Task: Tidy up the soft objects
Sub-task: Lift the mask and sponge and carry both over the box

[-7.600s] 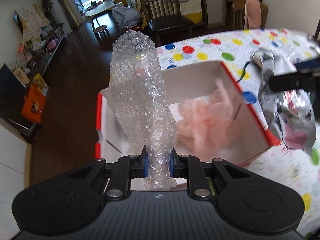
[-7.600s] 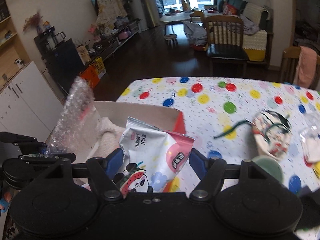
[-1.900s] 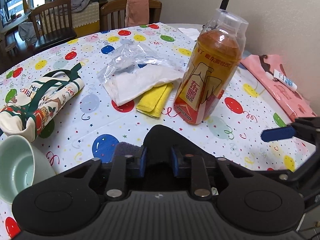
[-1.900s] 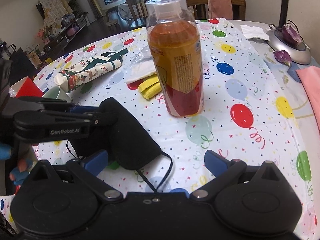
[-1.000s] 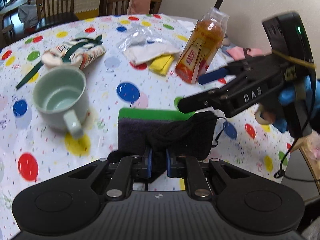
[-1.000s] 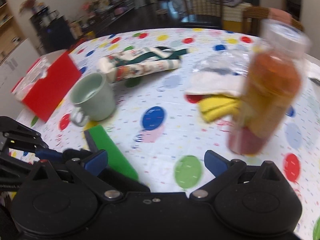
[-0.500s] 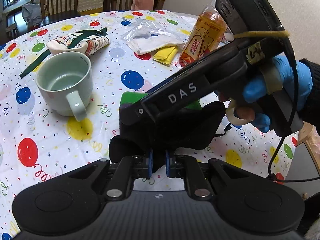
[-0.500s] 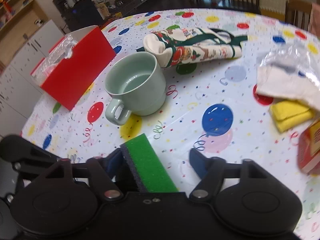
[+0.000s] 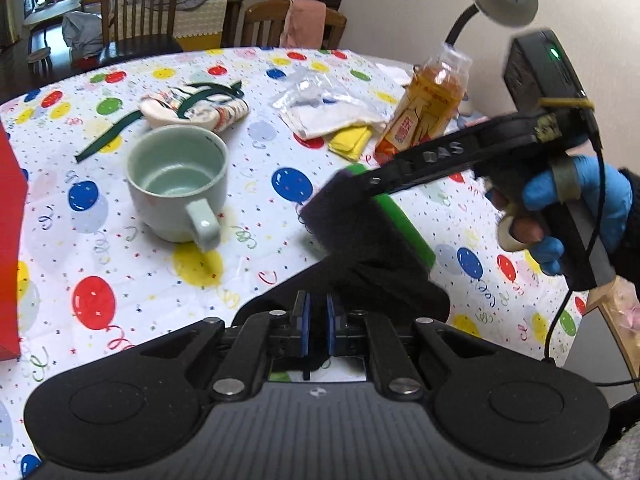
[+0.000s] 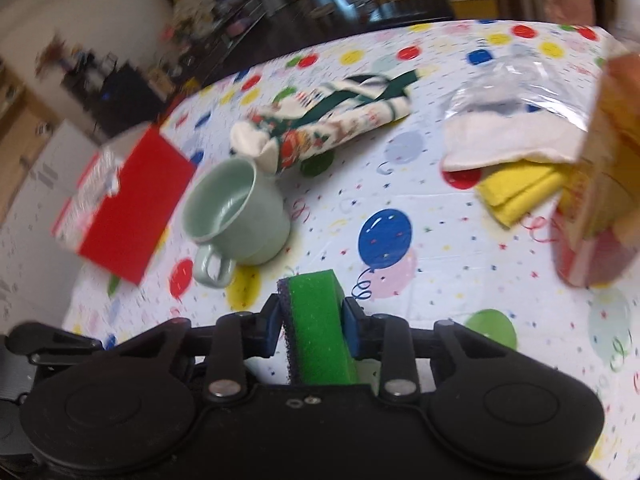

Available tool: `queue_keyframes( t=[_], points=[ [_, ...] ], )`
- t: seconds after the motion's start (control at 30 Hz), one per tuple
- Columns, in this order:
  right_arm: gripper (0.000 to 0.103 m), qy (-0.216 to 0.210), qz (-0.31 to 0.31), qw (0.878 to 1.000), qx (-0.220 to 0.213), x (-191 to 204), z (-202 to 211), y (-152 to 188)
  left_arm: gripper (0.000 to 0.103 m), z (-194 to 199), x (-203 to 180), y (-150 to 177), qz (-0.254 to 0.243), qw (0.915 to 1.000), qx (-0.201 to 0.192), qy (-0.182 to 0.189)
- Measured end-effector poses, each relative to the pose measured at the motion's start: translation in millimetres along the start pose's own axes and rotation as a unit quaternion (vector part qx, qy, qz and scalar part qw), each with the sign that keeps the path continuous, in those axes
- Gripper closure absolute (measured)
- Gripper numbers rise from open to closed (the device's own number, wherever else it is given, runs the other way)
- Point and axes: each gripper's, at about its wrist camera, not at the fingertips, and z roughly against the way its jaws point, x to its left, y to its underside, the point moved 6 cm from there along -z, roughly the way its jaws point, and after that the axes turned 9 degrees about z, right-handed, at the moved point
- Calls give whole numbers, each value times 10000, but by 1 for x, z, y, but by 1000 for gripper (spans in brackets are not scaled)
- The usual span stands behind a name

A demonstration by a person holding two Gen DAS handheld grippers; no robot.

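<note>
Since the red box [image 9: 8, 248] shows only as a sliver at the left edge of my left wrist view, my judgement is that whatever I carry must travel leftward across the frame to reach it. In this view my left gripper [image 9: 316, 330] is nearly shut, its blue pads pinching a fold of the black fabric piece [image 9: 384, 280], which bunches up just ahead of the fingers at lower centre. The sponge [image 9: 360, 216] sits right of centre, its long axis running from upper left down to lower right, dark scouring face toward me and the green side along its far right edge; my right gripper [image 9: 376, 184] reaches in from the right and clamps it. The mug [image 9: 176, 184] stands left of centre, between my tools and the box.

In the right wrist view, which is blurred, my right gripper [image 10: 312, 326] is closed on the sponge [image 10: 316, 332] at lower centre, green face up, its length pointing straight ahead along the fingers. The red box [image 10: 132, 212] lies at the left of the frame, beyond and left of the mug [image 10: 236, 216], so this arm looks the nearer one. The patterned cloth roll [image 10: 332, 128], the yellow cloth [image 10: 520, 192] and the white cloth in plastic [image 10: 512, 132] lie on the table [image 10: 400, 168], across the upper centre and right.
</note>
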Motion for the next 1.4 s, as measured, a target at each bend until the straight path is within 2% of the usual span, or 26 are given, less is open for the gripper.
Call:
queue_keyframes(
  t=[0.23, 0.53, 0.6, 0.7, 0.73, 0.77, 0.83, 0.97, 1.1, 1.23, 1.4],
  points=[
    [73, 221, -238, 9992, -245, 0, 31, 12, 96, 20, 11, -3, 72, 9998, -186, 17],
    [73, 266, -358, 9989, -177, 9, 32, 35, 95, 22, 19, 4, 227, 9996, 16, 167],
    [73, 256, -353, 9989, -177, 9, 31, 36, 93, 19, 19, 6, 292, 9993, 83, 233],
    [73, 224, -349, 9990, -175, 10, 29, 38, 84, 13, 17, 7, 284, 9992, 168, 219],
    [73, 217, -336, 9990, -177, 11, 28, 38, 72, 12, 16, 7, 279, 9992, 172, 224],
    [73, 215, -318, 9991, -176, 11, 28, 37, 46, 11, 15, 7, 274, 9991, 181, 251],
    [73, 195, -285, 9993, -165, 12, 27, 37, 15, 8, 12, 7, 282, 9990, 206, 272],
    [73, 165, -207, 9995, -141, 12, 25, 36, 15, 3, 6, 4, 348, 9986, 155, 366],
    [73, 127, -171, 9997, -123, 12, 22, 34, 15, -12, -3, 4, 570, 9956, 399, 633],
    [73, 83, -139, 9998, -89, 12, 19, 33, 15, -32, -12, 7, 574, 9952, 570, 559],
    [73, 33, -85, 9999, -57, 14, 16, 33, 15, -49, -15, 7, 840, 9923, 708, 566]
  ],
)
